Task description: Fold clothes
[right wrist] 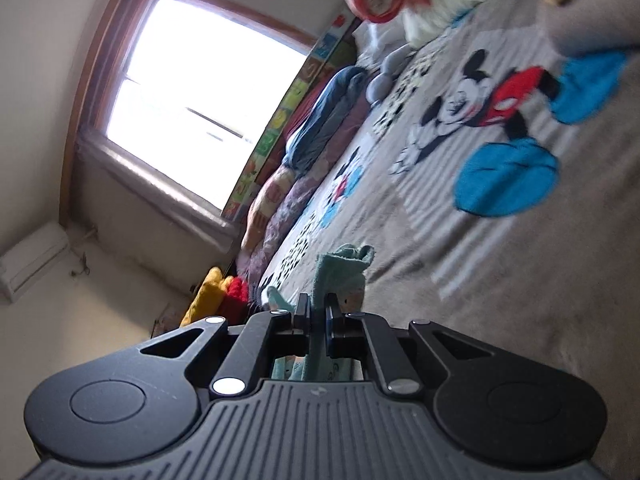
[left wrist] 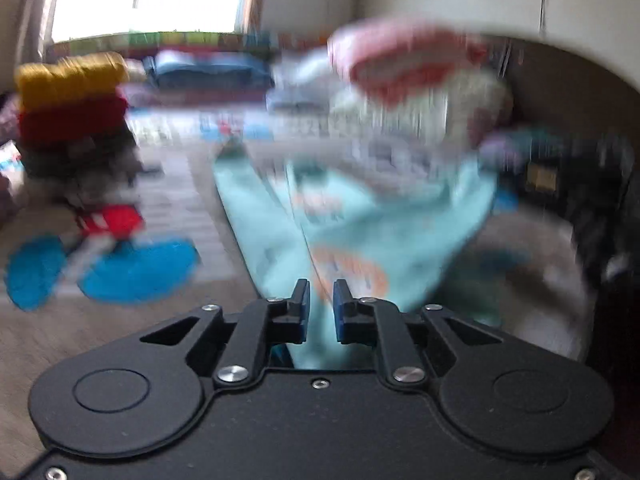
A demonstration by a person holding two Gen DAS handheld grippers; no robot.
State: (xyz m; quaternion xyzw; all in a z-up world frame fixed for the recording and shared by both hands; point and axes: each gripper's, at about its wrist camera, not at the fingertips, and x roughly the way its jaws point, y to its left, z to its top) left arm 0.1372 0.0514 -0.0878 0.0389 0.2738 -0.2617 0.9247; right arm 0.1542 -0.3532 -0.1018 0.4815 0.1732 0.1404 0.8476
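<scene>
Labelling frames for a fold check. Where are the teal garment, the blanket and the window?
teal garment [left wrist: 400, 224], left wrist view, on its spread front panel.
blanket [right wrist: 500, 280], right wrist view, on bare grey pile below the mouse print.
window [right wrist: 208, 88], right wrist view, on the bright pane.

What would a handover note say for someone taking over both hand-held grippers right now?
Left hand-held gripper: shut on the light teal garment, which hangs lifted and blurred.
Right hand-held gripper: shut on a bunched edge of the same teal cloth.
Below lies the Mickey Mouse blanket.
Done: garment picked up by both grippers. No fold visible.
Left: spread it flat on the blanket, then fold.
</scene>
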